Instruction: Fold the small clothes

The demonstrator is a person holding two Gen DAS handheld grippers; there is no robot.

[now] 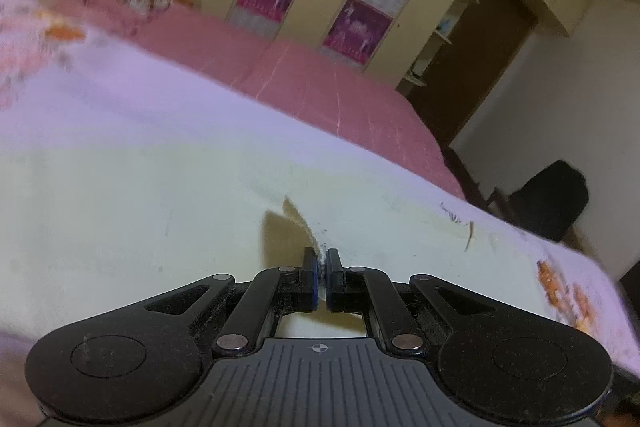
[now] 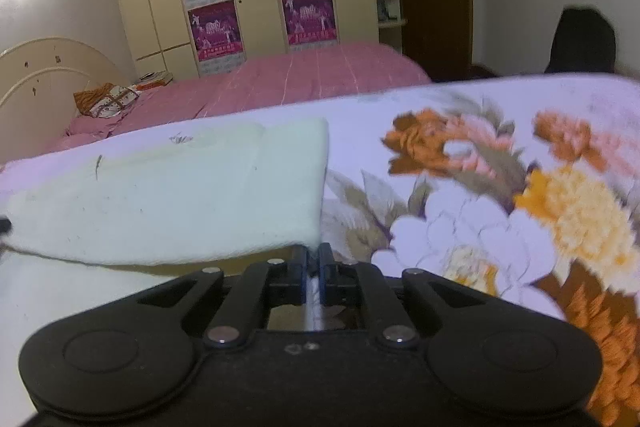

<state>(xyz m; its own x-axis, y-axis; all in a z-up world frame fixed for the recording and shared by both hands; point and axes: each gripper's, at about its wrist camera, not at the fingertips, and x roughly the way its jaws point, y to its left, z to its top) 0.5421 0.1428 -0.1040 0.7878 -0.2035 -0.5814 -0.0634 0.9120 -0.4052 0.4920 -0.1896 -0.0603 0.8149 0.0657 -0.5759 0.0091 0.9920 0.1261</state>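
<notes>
Pale fleecy cloth (image 2: 172, 195) lies lengthwise across floral blanket (image 2: 500, 187); left gripper (image 1: 321, 263) and right gripper (image 2: 313, 254) both pinch its edges.

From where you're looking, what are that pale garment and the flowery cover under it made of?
The pale garment looks like soft knit cotton: matte, thick rolled edge, light fuzz. The floral blanket seems plush fleece, its printed flowers slightly fuzzy, though blur leaves that uncertain.

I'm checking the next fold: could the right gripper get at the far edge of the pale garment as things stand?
Probably not yet. The right gripper has its jaws shut on the pale garment at its near corner, so it would need to let go first. Beyond that, nothing lies on the cloth between it and the far edge.
</notes>
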